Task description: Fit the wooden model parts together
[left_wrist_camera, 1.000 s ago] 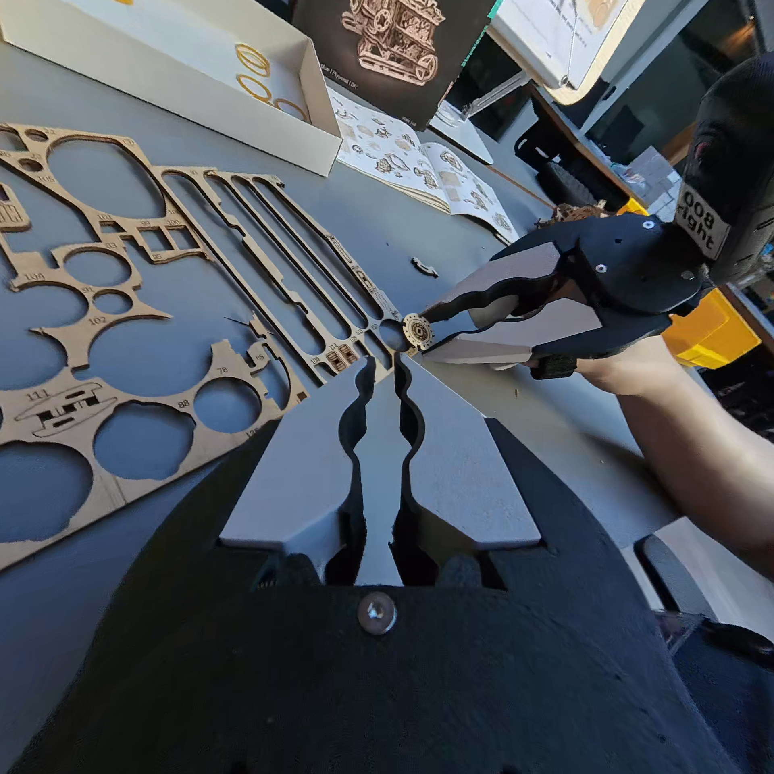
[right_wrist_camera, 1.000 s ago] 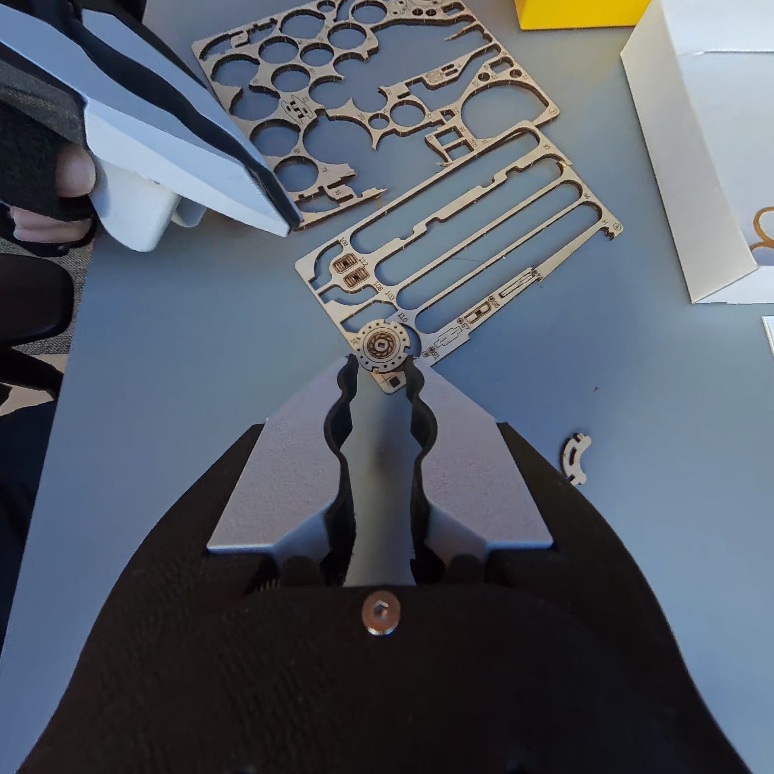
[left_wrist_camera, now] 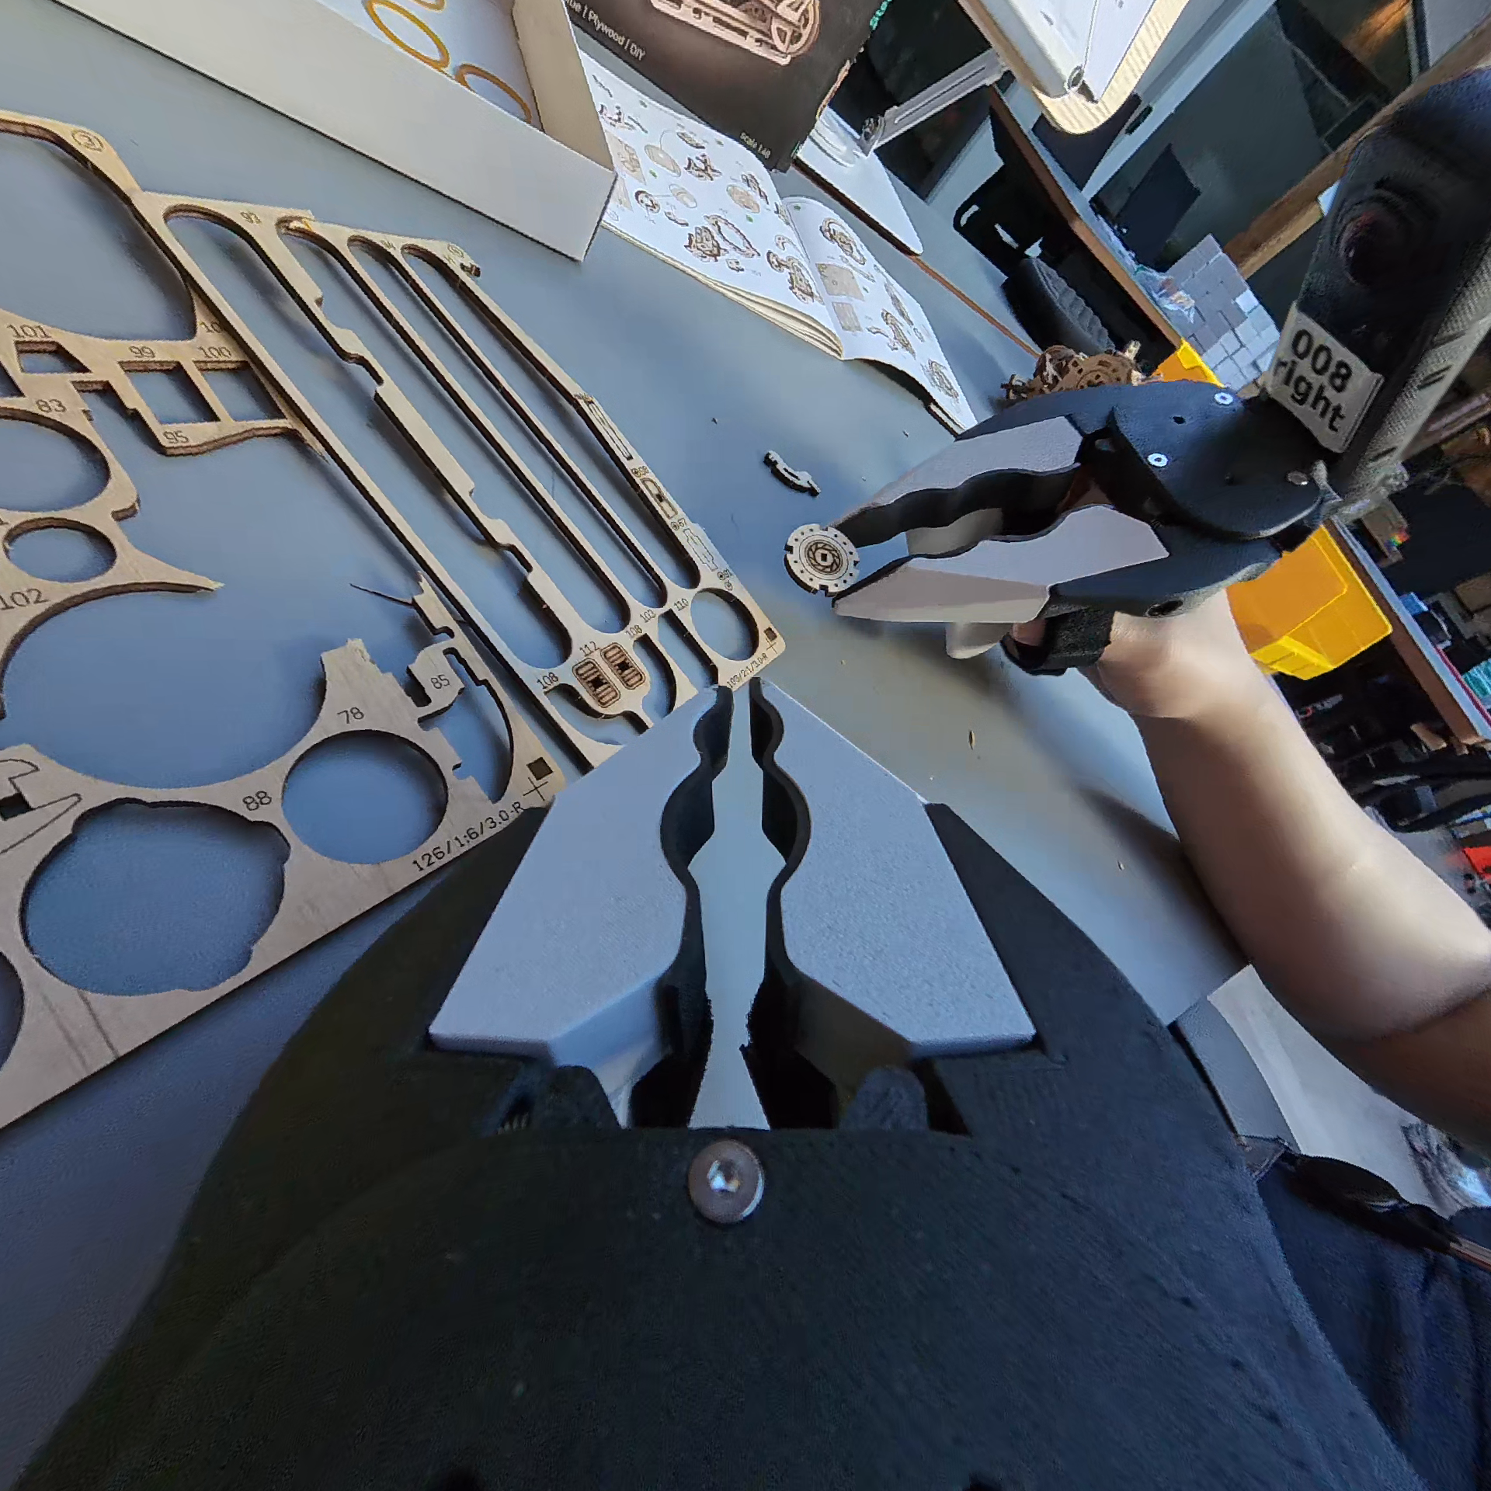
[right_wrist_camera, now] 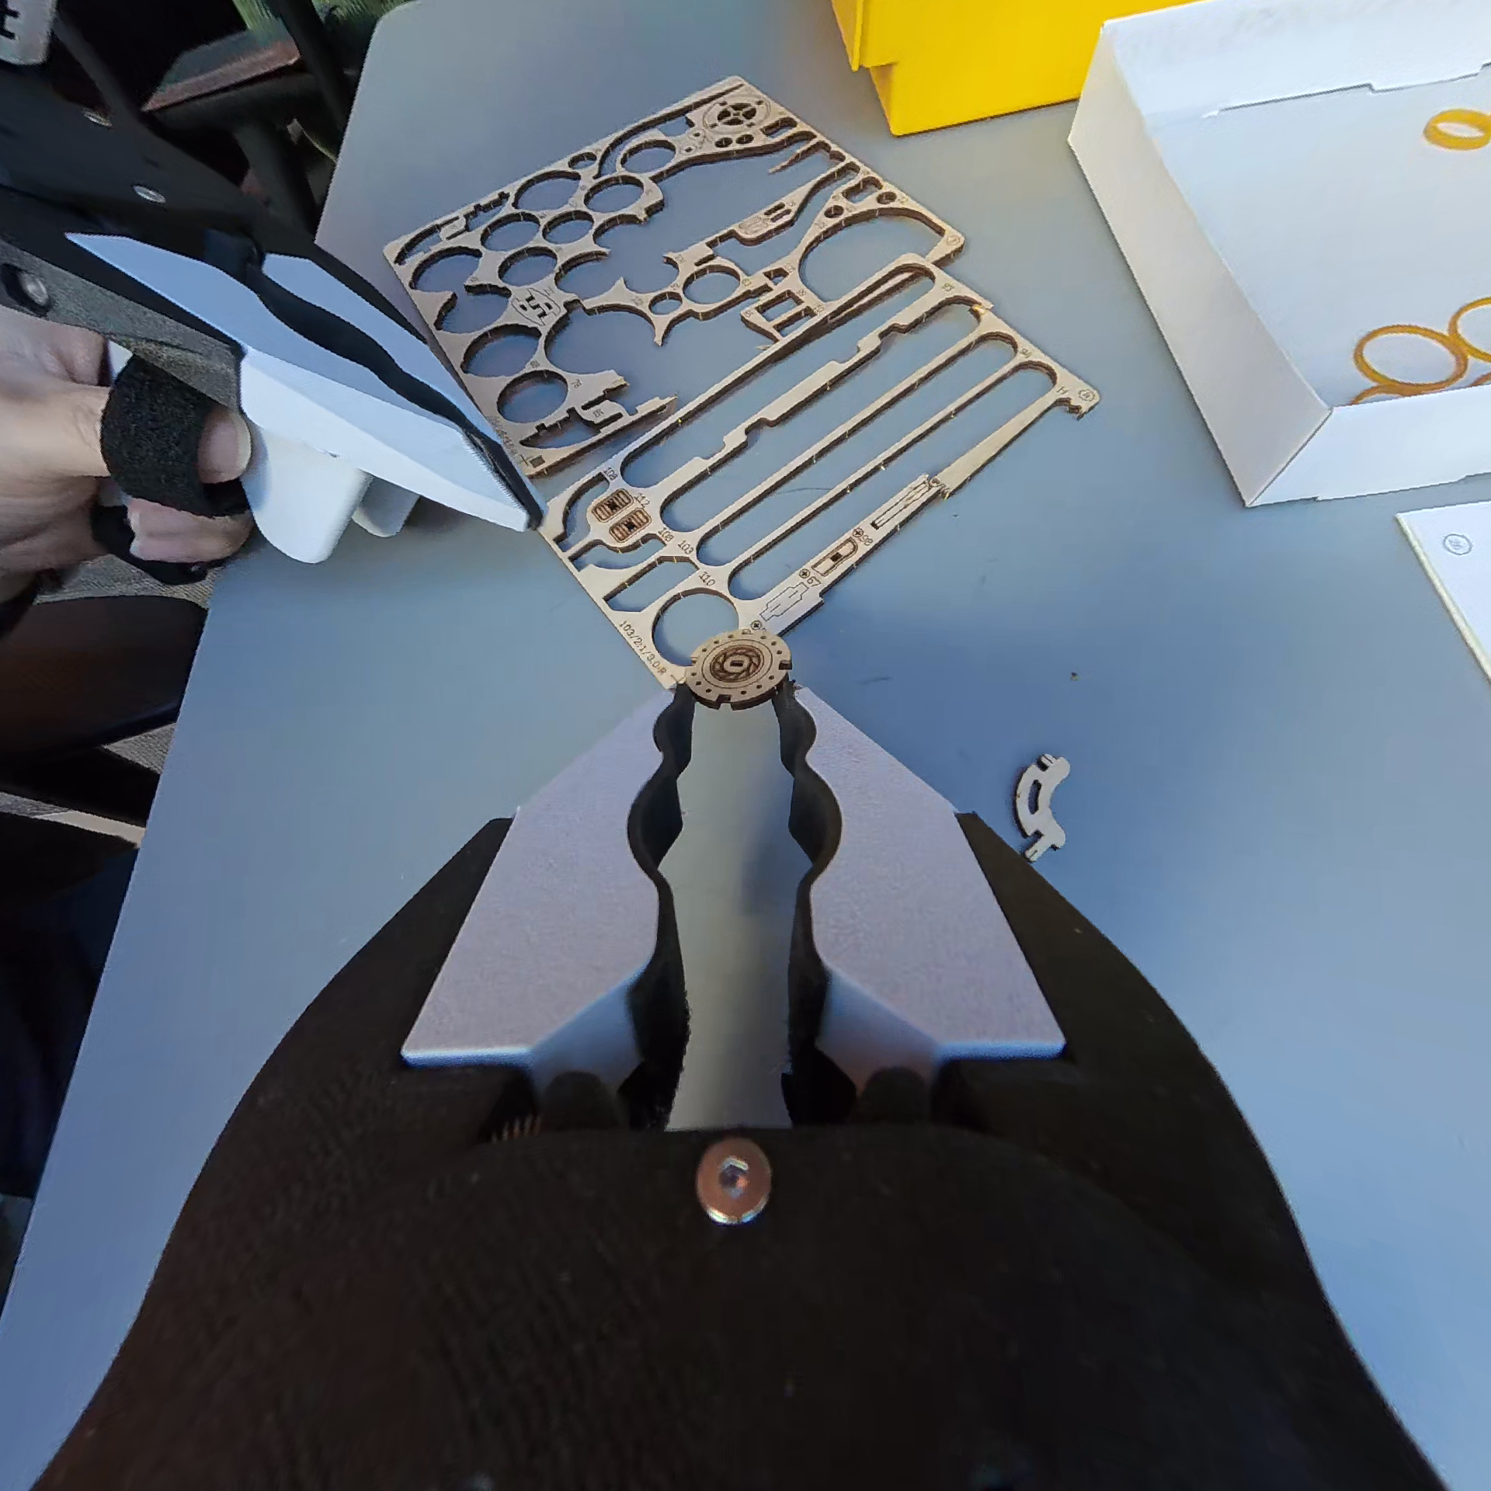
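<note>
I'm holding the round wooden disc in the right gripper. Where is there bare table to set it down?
Bare grey table lies right of the slotted wooden sheet, bordered by the white cardboard box and the small curved wooden piece. More lies left of the right gripper, holding the round wooden disc. The sheets' side is crowded.

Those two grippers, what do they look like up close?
Each gripper, left and right, has two flat grey wedge fingers lined with wavy black padding, set in a rough black body with a silver screw at its middle. The right one bears a pale label below a round black camera housing. Black straps loop the person's fingers; the forearm is bare.
</note>
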`<state>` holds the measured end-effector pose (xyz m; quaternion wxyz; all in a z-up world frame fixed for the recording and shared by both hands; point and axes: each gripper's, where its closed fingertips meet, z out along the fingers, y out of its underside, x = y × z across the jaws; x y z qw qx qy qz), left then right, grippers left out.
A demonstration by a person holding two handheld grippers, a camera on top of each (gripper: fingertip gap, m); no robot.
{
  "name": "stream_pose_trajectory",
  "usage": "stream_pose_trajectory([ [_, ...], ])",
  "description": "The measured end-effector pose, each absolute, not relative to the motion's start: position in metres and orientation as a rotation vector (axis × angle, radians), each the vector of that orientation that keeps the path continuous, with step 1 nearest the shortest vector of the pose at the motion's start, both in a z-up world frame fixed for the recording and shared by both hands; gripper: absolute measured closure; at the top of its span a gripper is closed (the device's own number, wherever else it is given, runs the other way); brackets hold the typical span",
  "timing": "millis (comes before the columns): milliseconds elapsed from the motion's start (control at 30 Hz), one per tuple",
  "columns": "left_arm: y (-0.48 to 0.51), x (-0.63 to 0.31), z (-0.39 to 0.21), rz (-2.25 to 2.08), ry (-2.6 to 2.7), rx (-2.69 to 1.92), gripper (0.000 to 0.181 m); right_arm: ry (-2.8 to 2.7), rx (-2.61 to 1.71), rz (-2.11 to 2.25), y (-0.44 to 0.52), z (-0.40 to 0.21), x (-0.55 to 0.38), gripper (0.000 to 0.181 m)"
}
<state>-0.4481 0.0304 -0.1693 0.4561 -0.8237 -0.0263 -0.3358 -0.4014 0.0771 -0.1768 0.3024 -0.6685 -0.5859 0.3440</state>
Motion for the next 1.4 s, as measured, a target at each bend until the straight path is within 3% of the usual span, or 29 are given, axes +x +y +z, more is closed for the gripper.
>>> stream_pose_trajectory([
  [33, 0.03, -0.449, -0.169, -0.841, -0.077, -2.022, 0.179, -1.57, -1.765, 0.941, 0.074, -0.177, -0.403, 0.161],
  [1267, 0.029, -0.454, -0.168, -0.91, -0.143, -1.983, 0.179, -1.676, -1.732, 0.826, 0.067, -0.196, -0.401, 0.161],
  [1400, 0.024, -0.455, -0.147, -0.911, -0.101, -1.837, 0.181, -1.642, -1.504, 0.765, 0.054, -0.164, -0.398, 0.161],
])
